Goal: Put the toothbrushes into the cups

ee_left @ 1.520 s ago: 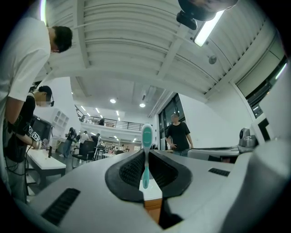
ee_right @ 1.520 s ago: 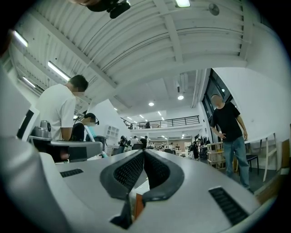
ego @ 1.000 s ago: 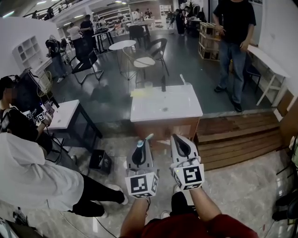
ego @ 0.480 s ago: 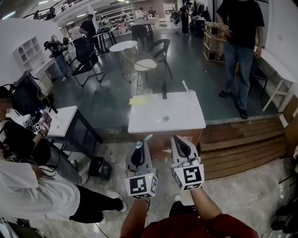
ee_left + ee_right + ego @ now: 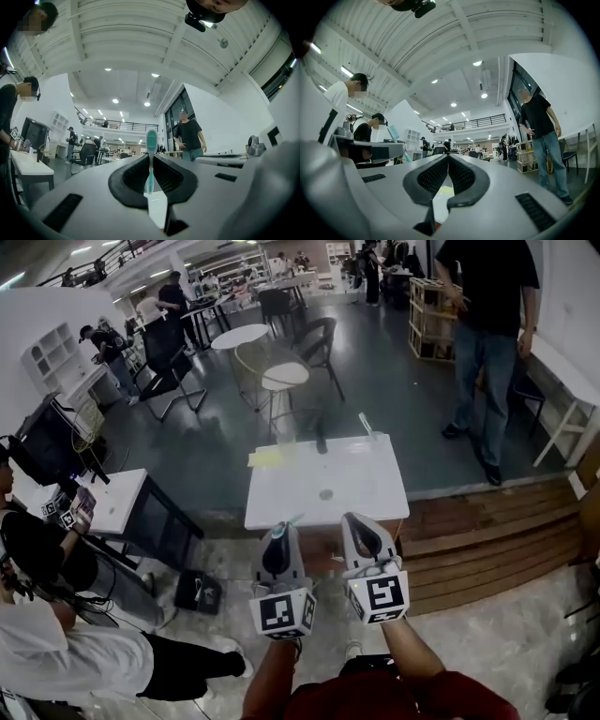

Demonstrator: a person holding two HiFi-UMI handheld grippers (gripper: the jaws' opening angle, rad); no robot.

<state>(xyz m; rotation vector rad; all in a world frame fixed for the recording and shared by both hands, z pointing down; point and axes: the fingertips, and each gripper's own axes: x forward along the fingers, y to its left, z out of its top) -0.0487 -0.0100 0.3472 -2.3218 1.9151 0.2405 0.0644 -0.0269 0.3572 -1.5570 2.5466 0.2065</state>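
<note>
A teal toothbrush [image 5: 150,161] stands upright between the jaws of my left gripper [image 5: 151,157], which is shut on its handle. In the head view its brush end [image 5: 296,518] sticks out past the left gripper [image 5: 281,527]. My right gripper [image 5: 358,519] is level beside it, and the right gripper view shows that gripper [image 5: 448,157] shut with nothing in it. Both grippers hang just short of the near edge of a white table [image 5: 323,498]. At the table's far edge stand a clear cup [image 5: 285,438] and a second cup [image 5: 374,432] with a white toothbrush leaning in it.
A yellow sheet [image 5: 265,457] and a dark upright object [image 5: 321,440] are on the far part of the table. Wooden steps [image 5: 487,531] lie to the right, where a person in jeans [image 5: 487,334] stands. A small white desk [image 5: 117,501], seated people and a black box [image 5: 199,592] are at left.
The table has come nearer and now lies just beyond the fingertips. Both grippers keep their place in the view, the left still shut on the toothbrush.
</note>
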